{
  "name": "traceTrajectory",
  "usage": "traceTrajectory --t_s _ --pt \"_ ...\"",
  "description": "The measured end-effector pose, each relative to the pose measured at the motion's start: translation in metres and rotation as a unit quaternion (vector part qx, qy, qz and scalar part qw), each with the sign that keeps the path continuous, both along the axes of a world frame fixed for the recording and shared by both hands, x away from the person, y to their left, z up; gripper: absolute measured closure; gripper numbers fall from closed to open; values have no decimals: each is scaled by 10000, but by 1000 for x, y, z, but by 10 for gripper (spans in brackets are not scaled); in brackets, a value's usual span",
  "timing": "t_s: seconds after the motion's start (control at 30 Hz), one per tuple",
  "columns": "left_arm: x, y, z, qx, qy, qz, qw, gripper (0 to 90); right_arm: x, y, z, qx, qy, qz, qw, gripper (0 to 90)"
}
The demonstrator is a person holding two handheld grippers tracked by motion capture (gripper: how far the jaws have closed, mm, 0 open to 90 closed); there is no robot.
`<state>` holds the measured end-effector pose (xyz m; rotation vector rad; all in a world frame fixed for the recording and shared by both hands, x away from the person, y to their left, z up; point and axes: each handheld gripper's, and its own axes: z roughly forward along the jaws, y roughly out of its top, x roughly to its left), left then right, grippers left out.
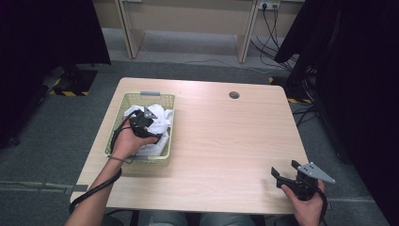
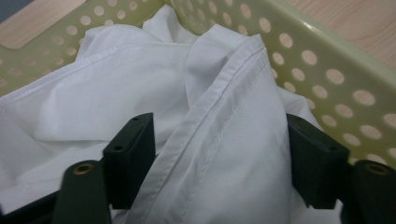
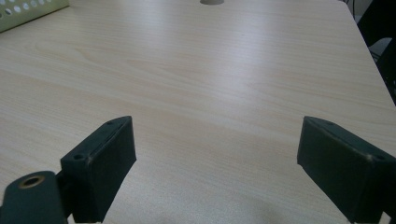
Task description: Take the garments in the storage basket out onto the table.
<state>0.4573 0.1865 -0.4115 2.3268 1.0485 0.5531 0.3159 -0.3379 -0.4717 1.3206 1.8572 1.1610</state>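
A pale green perforated basket point(image 1: 123, 115) stands at the table's left side, holding a crumpled white cloth point(image 1: 163, 114). My left gripper point(image 1: 153, 123) reaches down into the basket. In the left gripper view its black jaws stand apart on either side of a hemmed fold of the cloth point(image 2: 224, 140), which lies between them without looking pinched, beside the basket wall point(image 2: 327, 70). My right gripper point(image 1: 284, 168) rests near the table's front right corner. Its jaws point(image 3: 217, 140) are spread wide over bare wood with nothing between them.
The light wooden table point(image 1: 226, 136) has a round cable hole point(image 1: 234, 95) near its far edge. A corner of the basket point(image 3: 28, 11) sits at the top left of the right gripper view. Dark curtains flank the table, and cables run across the floor at the back right.
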Motion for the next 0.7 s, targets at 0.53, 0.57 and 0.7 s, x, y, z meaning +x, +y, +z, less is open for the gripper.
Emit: traceTrajectory --t_s 0.53,0.57,0.7 --pt "2 11 -4 -140 -232 -60 9996 691 0 0 0 31 5 -17 10000 119" --pt "2 11 -3 -166 -257 -77 9995 713 0 0 0 31 5 -17 10000 119" --pt "1 14 -2 -261 -350 -132 9990 768 0 -1 0 43 5 -18 10000 119"
